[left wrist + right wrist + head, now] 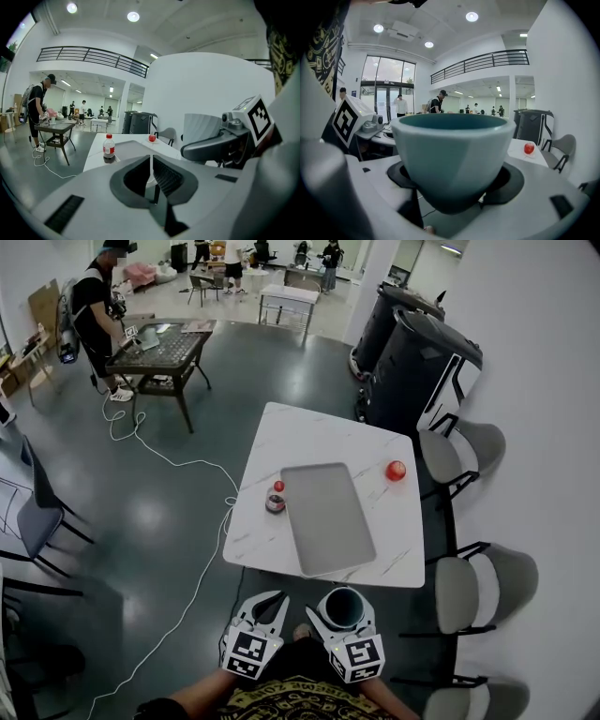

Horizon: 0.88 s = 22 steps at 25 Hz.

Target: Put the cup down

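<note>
A teal cup [344,606] [452,150] sits upright between the jaws of my right gripper [345,613] [452,190], which is shut on its lower body. It hangs close to the person's body, just short of the near edge of the white marble table [281,432]. My left gripper [265,607] [151,174] is beside it on the left, its ribbed pads almost touching and nothing between them. A grey tray [326,517] lies on the middle of the table.
A small bottle with a red cap [275,500] [108,148] stands left of the tray. A red apple [396,470] [528,148] lies at the table's far right. Grey chairs [473,587] line the right side. A white cable [187,465] trails over the floor on the left.
</note>
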Tool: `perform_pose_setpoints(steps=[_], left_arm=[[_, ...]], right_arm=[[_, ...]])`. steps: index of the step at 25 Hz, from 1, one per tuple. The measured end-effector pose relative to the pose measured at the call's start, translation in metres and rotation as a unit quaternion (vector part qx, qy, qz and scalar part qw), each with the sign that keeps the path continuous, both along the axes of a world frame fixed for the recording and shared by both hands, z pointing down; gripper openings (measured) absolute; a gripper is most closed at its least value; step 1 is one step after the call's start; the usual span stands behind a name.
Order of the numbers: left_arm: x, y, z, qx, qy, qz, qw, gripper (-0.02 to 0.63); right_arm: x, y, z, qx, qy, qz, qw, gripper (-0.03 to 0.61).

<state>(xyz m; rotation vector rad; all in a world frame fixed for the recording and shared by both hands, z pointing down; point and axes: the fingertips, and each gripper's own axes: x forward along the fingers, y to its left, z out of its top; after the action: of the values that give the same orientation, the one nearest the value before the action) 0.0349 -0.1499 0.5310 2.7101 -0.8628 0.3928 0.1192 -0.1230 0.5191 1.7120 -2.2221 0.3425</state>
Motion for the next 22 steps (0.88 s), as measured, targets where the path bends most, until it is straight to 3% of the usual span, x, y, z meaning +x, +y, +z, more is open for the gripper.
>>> perform_pose_setpoints(steps=[8,22], left_arm=[[0.005,-0.024,0.007,-0.010,-0.004,-0.024,0.9997,0.029],[0.065,-0.081,0.014,-0.015,-0.043,-0.048,0.9978,0.029]], right_arm=[[0.009,-0.023,0.012,-0.009,-0.010,-0.012,1.000,0.371],[0.068,-0.093,0.023,-0.010,-0.026,-0.046,0.999,0.371]])
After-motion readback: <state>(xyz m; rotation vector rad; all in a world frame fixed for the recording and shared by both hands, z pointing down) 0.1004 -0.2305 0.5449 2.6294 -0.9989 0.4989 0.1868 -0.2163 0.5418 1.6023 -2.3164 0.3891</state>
